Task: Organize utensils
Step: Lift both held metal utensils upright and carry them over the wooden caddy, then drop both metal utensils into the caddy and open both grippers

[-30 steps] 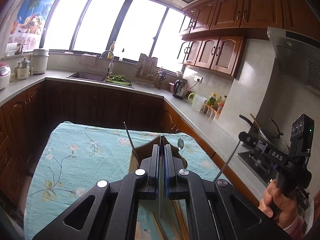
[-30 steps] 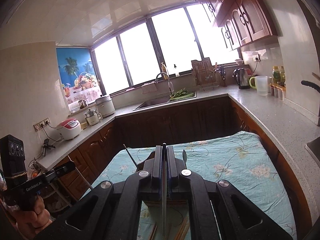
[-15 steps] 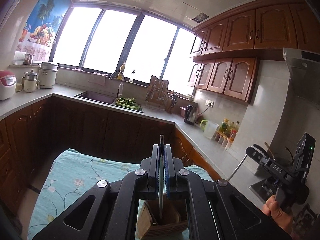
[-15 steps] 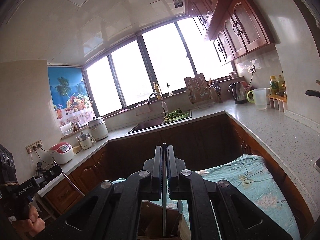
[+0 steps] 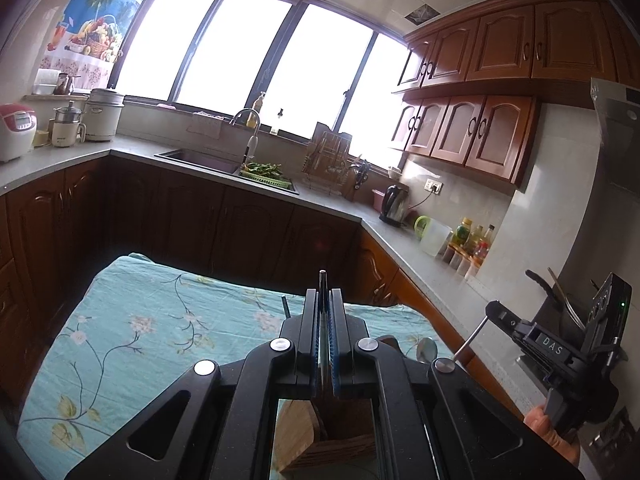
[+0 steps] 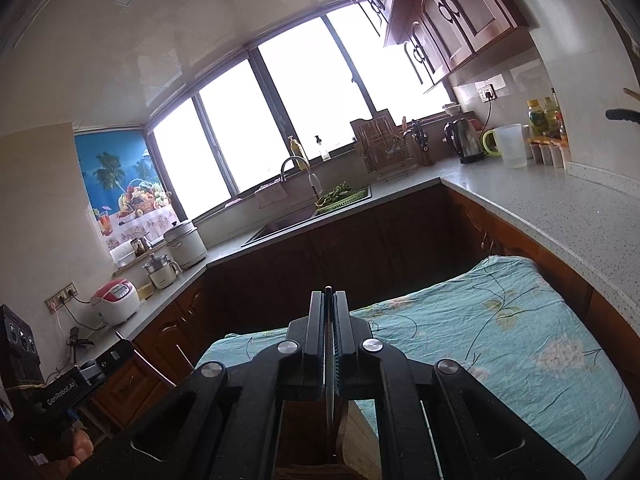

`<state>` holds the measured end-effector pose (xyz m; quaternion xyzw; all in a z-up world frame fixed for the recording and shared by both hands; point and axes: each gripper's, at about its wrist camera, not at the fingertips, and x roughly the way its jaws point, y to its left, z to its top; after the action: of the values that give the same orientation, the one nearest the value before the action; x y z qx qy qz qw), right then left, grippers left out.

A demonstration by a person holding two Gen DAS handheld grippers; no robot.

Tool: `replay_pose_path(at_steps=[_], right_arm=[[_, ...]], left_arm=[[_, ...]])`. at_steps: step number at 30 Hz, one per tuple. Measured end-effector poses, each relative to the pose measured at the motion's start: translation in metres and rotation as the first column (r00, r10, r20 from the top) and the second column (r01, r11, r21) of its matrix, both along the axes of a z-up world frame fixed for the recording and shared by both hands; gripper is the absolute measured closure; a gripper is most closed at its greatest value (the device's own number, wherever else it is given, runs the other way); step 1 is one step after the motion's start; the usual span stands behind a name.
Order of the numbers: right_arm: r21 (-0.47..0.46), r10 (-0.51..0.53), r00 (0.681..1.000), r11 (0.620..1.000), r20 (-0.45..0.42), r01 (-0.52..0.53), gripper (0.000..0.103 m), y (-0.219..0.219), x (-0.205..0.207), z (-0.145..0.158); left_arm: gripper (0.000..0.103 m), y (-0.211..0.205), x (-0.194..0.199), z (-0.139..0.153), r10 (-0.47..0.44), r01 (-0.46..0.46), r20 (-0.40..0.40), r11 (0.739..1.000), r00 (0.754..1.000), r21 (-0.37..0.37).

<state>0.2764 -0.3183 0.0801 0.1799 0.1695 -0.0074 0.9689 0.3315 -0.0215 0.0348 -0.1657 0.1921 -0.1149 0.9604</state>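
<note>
While both grippers carry a thin metal utensil each, the sorting looks partly done, not finished. The left gripper (image 5: 324, 300) has its jaws pressed together on a slim metal utensil handle (image 5: 322, 280), whose tip pokes out just above the fingertips and whose shaft runs down between the blue-lined pads toward the wooden utensil holder (image 5: 320, 436) directly below. The right gripper (image 6: 329, 304) is likewise clamped on a slender steel utensil (image 6: 329, 384), which hangs down into the top of the same holder (image 6: 356, 432) (which end is down, I cannot tell).

Judged progress: a spoon (image 5: 426, 349) with a rounded, polished bowl already stands beside the holder's right edge, apparently in it, and a dark thin rod (image 5: 285, 306), perhaps a chopstick, rises on the left. The two gripped pieces seem poised over or in the box, not yet released. Whether more utensils lie loose on the table is hidden behind the gripper bodies.

Materials:
- Holder: light bamboo-like wood, flat panels, open top, dark interior.
- Tablecloth (image 5: 120, 340): turquoise fabric, slightly wrinkled, floral vine print.
- Utensils: narrow, smooth, reflective metal; likely slippery in the pads.
- Grippers: matte black plastic, round silver bolts.
</note>
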Motion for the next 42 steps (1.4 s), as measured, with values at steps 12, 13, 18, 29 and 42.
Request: replay_pose_path(at_steps=[12, 13, 18, 29, 42], right_arm=[[-0.014, 0.003, 0.998, 1.000, -0.063, -0.003, 0.099, 0.004, 0.008, -0.019], [-0.015, 0.002, 0.998, 1.000, -0.066, -0.003, 0.099, 0.004, 0.009, -0.019], [-0.018, 0.002, 0.997, 1.000, -0.076, -0.003, 0.098, 0.003, 0.012, -0.020], [0.020, 0.003, 0.998, 1.000, -0.066, -0.002, 0.065, -0.003, 0.004, -0.018], [0.052, 0.011, 0.999, 0.999, -0.040, -0.009, 0.003, 0.000, -0.056, -0.013]], left_arm=[[0.101, -0.003, 0.025, -0.007, -0.015, 0.016, -0.057, 1.000, 0.998, 0.022], [0.101, -0.004, 0.027, -0.006, -0.015, 0.017, -0.057, 1.000, 0.998, 0.026], [0.100, -0.001, 0.027, -0.003, -0.018, 0.020, -0.057, 0.999, 0.998, 0.027], [0.080, 0.014, 0.011, -0.011, -0.003, 0.004, -0.048, 1.000, 0.999, 0.009], [0.015, 0.019, -0.061, -0.015, 0.048, -0.044, -0.052, 0.996, 0.997, 0.078]])
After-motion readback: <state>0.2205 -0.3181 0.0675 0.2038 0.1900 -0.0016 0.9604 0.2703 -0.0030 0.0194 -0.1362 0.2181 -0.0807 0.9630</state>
